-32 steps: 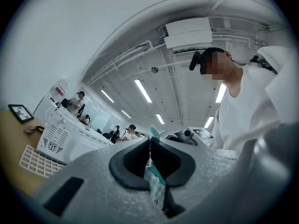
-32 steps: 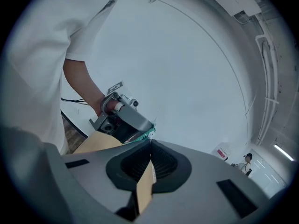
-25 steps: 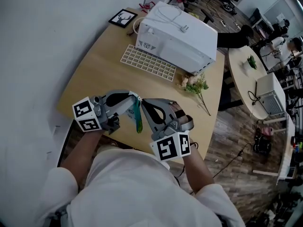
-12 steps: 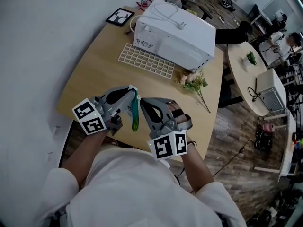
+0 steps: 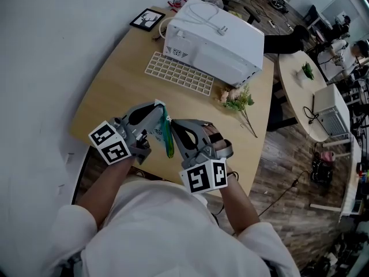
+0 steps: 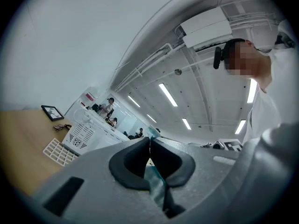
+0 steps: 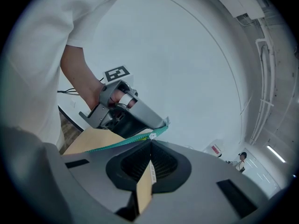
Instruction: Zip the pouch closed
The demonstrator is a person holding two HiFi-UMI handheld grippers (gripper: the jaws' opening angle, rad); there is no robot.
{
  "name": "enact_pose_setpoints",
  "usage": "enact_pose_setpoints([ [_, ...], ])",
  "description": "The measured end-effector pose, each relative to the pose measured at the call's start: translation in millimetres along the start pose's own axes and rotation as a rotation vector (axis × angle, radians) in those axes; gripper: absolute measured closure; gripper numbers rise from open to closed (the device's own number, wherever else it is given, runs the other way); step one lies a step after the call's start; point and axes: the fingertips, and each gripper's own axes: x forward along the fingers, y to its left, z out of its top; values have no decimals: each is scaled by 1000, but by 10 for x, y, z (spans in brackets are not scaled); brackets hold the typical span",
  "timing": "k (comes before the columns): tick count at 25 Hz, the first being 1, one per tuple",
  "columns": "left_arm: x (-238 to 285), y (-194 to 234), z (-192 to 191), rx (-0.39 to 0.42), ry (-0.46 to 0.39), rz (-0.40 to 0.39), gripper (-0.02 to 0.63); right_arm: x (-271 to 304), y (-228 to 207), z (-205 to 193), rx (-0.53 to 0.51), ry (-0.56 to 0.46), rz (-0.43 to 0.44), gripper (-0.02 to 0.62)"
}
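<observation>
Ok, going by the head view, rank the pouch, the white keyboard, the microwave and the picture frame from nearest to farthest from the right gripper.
1. pouch: clamped in the right gripper, over the table's near edge.
2. white keyboard: mid-table, beyond the gripper.
3. microwave: behind the keyboard.
4. picture frame: at the table's far left corner.

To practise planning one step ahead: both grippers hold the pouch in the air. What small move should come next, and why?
Probably draw the right gripper along the zip, away from the left gripper. Both are shut on the pouch; the right grips by the white slider, close to the left, and most of the zip runs on past it.
</observation>
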Motion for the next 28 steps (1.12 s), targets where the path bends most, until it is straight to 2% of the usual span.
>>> enact_pose_setpoints([
  [13,-87,170,257,36,-65,67,591,-71,183,-121,18,21,39,592],
  [28,-242,257,305,51,-73,113,591,-64,255,-133,13,23,73,592],
])
